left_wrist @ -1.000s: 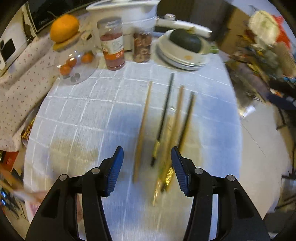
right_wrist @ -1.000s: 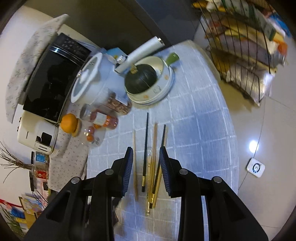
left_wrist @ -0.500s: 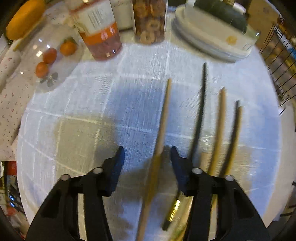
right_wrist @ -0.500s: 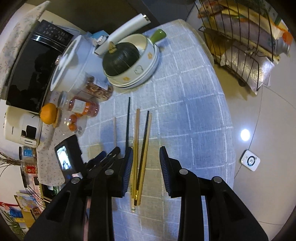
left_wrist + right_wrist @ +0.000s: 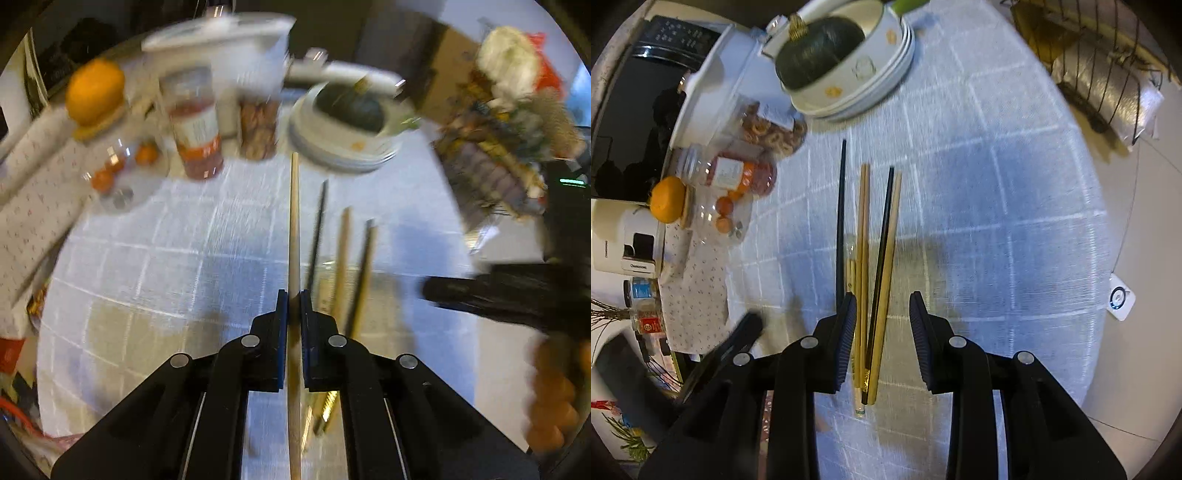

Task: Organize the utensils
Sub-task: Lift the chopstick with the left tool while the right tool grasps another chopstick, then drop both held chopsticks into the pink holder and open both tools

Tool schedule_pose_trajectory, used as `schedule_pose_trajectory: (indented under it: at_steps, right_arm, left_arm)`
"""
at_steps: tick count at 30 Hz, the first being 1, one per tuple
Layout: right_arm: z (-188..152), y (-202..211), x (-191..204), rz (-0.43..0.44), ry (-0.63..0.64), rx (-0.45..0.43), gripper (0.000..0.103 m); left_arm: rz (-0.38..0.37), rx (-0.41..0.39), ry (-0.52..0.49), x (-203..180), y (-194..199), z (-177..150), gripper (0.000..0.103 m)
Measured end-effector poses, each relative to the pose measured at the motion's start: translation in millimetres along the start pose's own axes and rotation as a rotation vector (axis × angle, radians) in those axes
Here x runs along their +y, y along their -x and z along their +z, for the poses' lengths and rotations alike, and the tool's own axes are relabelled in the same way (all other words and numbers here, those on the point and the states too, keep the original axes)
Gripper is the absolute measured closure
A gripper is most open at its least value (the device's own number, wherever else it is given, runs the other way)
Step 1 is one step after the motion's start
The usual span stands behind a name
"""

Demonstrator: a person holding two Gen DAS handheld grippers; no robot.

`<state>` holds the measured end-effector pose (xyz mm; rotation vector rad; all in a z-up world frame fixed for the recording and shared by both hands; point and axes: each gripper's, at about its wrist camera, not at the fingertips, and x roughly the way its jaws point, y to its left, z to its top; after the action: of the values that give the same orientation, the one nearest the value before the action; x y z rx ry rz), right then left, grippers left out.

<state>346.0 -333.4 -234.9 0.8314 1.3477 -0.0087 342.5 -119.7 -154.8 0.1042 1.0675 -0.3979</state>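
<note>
Chopsticks are what I am sorting. My left gripper (image 5: 293, 295) has just been closing and now pinches a pale wooden chopstick (image 5: 294, 221) between its jaws, the stick running straight out ahead toward the far side of the tabletop (image 5: 166, 258). I hold it near its thick end, I judge, so the slim tip points away and I can lay it beside a match.

My right gripper (image 5: 882, 310) hangs partly open above the near ends of the remaining chopsticks (image 5: 875, 280), gripping nothing; whether its pads brush the sticks I cannot tell. That bundle lies roughly parallel on the white checked cloth: a lone black chopstick (image 5: 841, 221) at the left, light wooden ones in the middle, a black-and-gold one crossing a tan one at the right. They sit mixed, so pairing by colour seems to be the point.

Far beyond them stand stacked bowls (image 5: 871, 88) holding a dark green squash (image 5: 820, 48), well apart from my work.
</note>
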Motion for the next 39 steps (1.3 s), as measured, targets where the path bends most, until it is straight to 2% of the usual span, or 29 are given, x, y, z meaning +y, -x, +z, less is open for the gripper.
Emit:
schedule_pose_trajectory:
  at_steps: [3, 11, 17, 20, 22, 25, 33, 36, 39]
  right_arm:
    - [0.9, -13.2, -4.6, 0.006, -0.024, 0.008, 0.072]
    - [5.4, -45.4, -8.0, -0.004, -0.042, 0.024, 0.083]
    - [4.1, -66.7, -2.0, -0.036, -0.027, 0.044, 0.087]
    - [4.3, -71.0, 5.2, -0.039, -0.001, 0.023, 0.088]
    - [3.8, -73.0, 11.0, -0.058, 0.037, 0.016, 0.094]
    - [3.3, -71.4, 14.0, -0.069, 0.045, 0.025, 0.096]
    - [6.0, -32.8, 30.6, -0.085, 0.135, -0.081, 0.096]
    - [1.9, -8.7, 49.4, -0.089, 0.219, -0.162, 0.096]
    - [-5.5, 17.9, 73.4, -0.055, 0.299, -0.257, 0.096]
  left_arm:
    - [-0.041, -0.059, -0.003, -3.4, 33.5, -11.4, 0.098]
    - [-0.118, -0.186, -0.054, -11.6, 107.7, -32.2, 0.098]
    - [-0.155, -0.233, -0.001, 4.5, 128.9, -39.0, 0.098]
    - [-0.192, -0.241, 0.048, 16.2, 135.1, -41.3, 0.098]
    - [-0.200, -0.246, 0.067, 21.4, 137.6, -42.0, 0.098]
    - [-0.212, -0.259, 0.077, 25.4, 143.1, -44.7, 0.098]
    - [-0.225, -0.316, 0.087, 35.8, 164.5, -49.2, 0.098]
    - [-0.225, -0.350, 0.095, 40.8, 175.6, -48.3, 0.098]
    - [-0.231, -0.408, 0.120, 54.0, 193.9, -49.7, 0.098]
